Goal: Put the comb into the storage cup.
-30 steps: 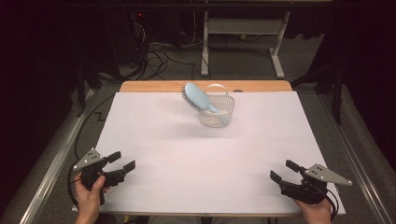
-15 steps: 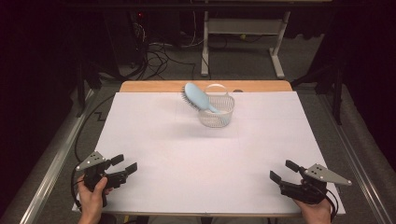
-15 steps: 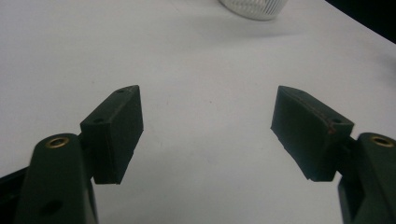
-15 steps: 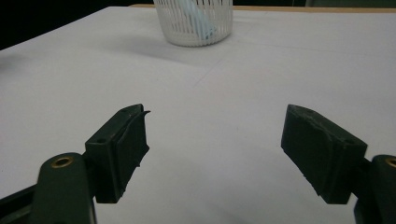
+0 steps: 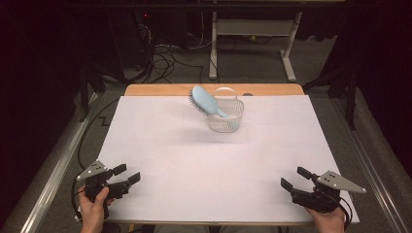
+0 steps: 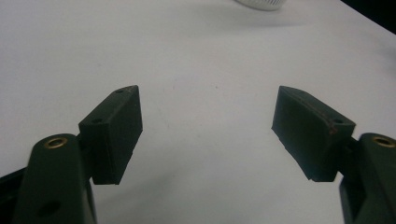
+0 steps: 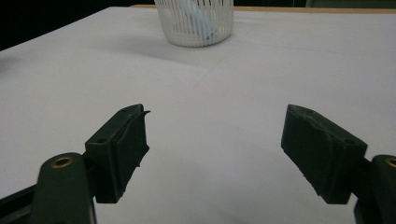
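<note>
A light blue hairbrush [image 5: 205,101] stands tilted in a white wire basket [image 5: 225,118] at the far middle of the white table [image 5: 214,160], its bristled head sticking out up and left. In the right gripper view the basket [image 7: 194,22] stands far ahead with the brush handle [image 7: 196,18] inside. My left gripper [image 5: 127,174] rests at the near left corner, open and empty; its jaws [image 6: 205,130] stand wide apart over bare table. At the near right corner my right gripper [image 5: 295,177] is also open, with nothing between its jaws [image 7: 215,154].
A wooden strip [image 5: 160,90] runs along the table's far edge. Beyond it, on the floor, are cables [image 5: 165,53] and a grey desk frame [image 5: 252,29]. Metal rails [image 5: 53,170] flank the table on both sides. The basket's rim [image 6: 261,3] peeks in at the top of the left gripper view.
My left gripper has shifted slightly toward me and to the right along the near edge. The right gripper, basket and brush have not moved.
</note>
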The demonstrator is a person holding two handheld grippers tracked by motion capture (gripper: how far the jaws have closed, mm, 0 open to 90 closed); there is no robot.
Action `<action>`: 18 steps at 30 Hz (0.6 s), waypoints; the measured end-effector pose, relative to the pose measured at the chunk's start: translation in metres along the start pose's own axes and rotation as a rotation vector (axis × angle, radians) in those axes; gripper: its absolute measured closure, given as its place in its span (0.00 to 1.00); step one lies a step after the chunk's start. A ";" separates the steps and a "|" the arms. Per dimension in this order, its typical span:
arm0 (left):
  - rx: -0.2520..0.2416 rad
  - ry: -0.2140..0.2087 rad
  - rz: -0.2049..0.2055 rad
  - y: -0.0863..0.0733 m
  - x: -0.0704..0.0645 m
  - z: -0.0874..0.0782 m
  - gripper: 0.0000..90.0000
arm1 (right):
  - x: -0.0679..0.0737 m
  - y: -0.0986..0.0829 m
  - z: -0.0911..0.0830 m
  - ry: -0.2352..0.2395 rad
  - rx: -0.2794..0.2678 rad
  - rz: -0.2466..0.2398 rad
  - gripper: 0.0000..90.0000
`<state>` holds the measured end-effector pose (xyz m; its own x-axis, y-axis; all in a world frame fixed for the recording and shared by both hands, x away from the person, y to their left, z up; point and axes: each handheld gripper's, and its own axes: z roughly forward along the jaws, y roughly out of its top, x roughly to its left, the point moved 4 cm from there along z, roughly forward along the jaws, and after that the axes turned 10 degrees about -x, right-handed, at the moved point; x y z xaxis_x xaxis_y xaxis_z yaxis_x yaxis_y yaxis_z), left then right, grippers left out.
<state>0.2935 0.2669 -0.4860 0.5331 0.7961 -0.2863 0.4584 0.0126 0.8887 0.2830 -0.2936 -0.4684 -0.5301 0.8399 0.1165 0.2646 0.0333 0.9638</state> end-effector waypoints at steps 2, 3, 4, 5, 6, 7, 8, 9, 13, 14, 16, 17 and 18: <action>0.003 -0.002 0.001 0.000 -0.001 0.001 0.28 | 0.000 0.000 -0.001 -0.001 -0.004 0.003 0.26; 0.003 -0.003 0.000 0.000 -0.001 0.001 0.28 | -0.001 0.000 -0.003 -0.003 -0.008 0.008 0.26; 0.002 -0.005 -0.004 0.000 0.000 0.001 0.28 | -0.001 0.000 -0.004 -0.005 -0.014 0.013 0.26; -0.001 -0.007 -0.008 0.000 0.000 0.001 0.28 | -0.002 0.000 -0.005 -0.006 -0.016 0.015 0.26; -0.005 -0.007 -0.011 0.000 0.001 0.001 0.28 | -0.003 0.000 -0.005 -0.006 -0.016 0.018 0.26; -0.014 -0.008 -0.015 0.001 0.002 0.000 0.28 | -0.003 0.000 -0.004 -0.006 -0.014 0.018 0.26; -0.019 -0.010 -0.019 0.002 0.002 -0.001 0.28 | -0.002 0.000 -0.004 -0.004 -0.012 0.017 0.26; -0.021 -0.011 -0.021 0.002 0.003 -0.001 0.28 | -0.002 0.000 -0.004 -0.002 -0.010 0.010 0.26; -0.010 -0.018 -0.019 0.001 0.002 0.000 0.28 | -0.002 0.000 -0.004 -0.001 -0.011 0.013 0.26; -0.006 -0.017 -0.013 0.001 0.001 0.000 0.28 | -0.002 0.000 -0.004 -0.001 -0.012 0.014 0.26; -0.002 -0.017 -0.004 0.002 0.000 0.001 0.28 | -0.002 0.000 -0.004 -0.001 -0.012 0.012 0.26; -0.003 -0.018 -0.001 0.002 0.000 0.001 0.28 | -0.002 0.000 -0.004 -0.001 -0.012 0.011 0.26; -0.003 -0.020 -0.001 0.002 0.000 0.001 0.28 | -0.002 0.000 -0.004 -0.001 -0.011 0.012 0.26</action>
<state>0.2952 0.2665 -0.4841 0.5468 0.7840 -0.2939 0.4567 0.0149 0.8895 0.2811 -0.2970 -0.4674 -0.5262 0.8408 0.1276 0.2618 0.0174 0.9650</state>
